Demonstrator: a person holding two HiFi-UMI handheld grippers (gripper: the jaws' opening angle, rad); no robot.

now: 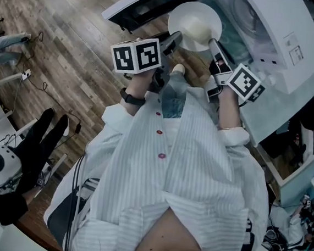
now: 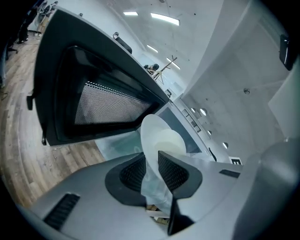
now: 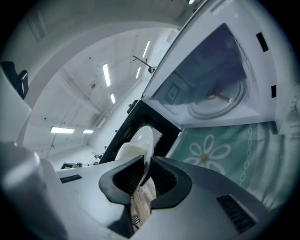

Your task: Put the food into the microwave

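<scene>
left gripper: i saw my left gripper (image 1: 173,41) clamped on the near left rim of the plate (image 1: 194,21); in its own view the two ribbed pads (image 2: 136,171) pressed the thin white rim from both sides.
right gripper: my right gripper (image 1: 213,44) had its jaws closed on the plate's opposite rim; in the right gripper view the rim ran edge-on between the pads (image 3: 161,176).
plate: white and round, it hung in the air between the two grippers, tilted in both gripper views.
food: a pale, cream-coloured mound (image 2: 169,143) sat on the plate; i could not tell what kind of food it was.
where it was: the plate was held at the mouth of the microwave (image 1: 275,45), between the swung-open door (image 1: 151,8) and the cavity, and outside the cavity.
microwave: white body, the door dark with a mesh window (image 2: 103,101); in the right gripper view i looked into the cavity and made out the round turntable (image 3: 220,101).
under the microwave: a pale green cloth with a white daisy print (image 3: 220,150).
marker cubes: one rode on each gripper, left (image 1: 136,55) and right (image 1: 245,82).
me in the head view: striped shirt (image 1: 186,169), a dark watch (image 1: 132,98) on the left wrist.
floor: brown wood planks (image 1: 60,35) to the left of the door.
</scene>
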